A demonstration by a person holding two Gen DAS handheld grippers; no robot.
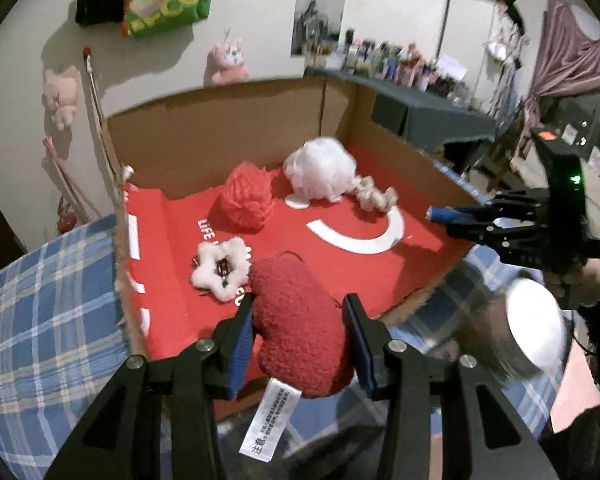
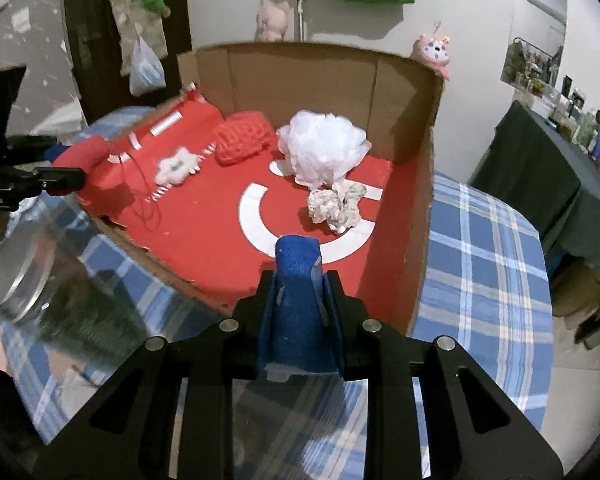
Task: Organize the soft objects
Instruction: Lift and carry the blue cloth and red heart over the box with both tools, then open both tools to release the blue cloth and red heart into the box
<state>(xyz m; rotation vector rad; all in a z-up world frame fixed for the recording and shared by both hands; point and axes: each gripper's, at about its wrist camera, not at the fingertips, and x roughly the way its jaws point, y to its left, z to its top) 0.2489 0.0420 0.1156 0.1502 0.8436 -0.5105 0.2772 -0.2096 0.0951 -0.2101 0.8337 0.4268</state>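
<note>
1. Blue plaid cloth (image 1: pixel 40 320) covered the table under an open cardboard box (image 1: pixel 220 128) lined with red printed sheet (image 1: pixel 300 256).
2. We saw the left gripper (image 1: pixel 300 340) clamped on a red plush heart (image 1: pixel 300 320), held over the box's near edge, its white label (image 1: pixel 270 420) hanging down.
3. We found the right gripper (image 2: pixel 298 280) pressed closed and empty, its blue pads meeting above the box's near wall.
4. Inside lay a white mesh pouf (image 2: pixel 324 148), a red yarn ball (image 1: pixel 246 200), a white fluffy star (image 1: pixel 220 268) and a cream scrunchie (image 2: pixel 336 204).
5. Plush toys hung on the wall behind; a hand (image 1: pixel 584 280) gripped the right tool's handle.
</note>
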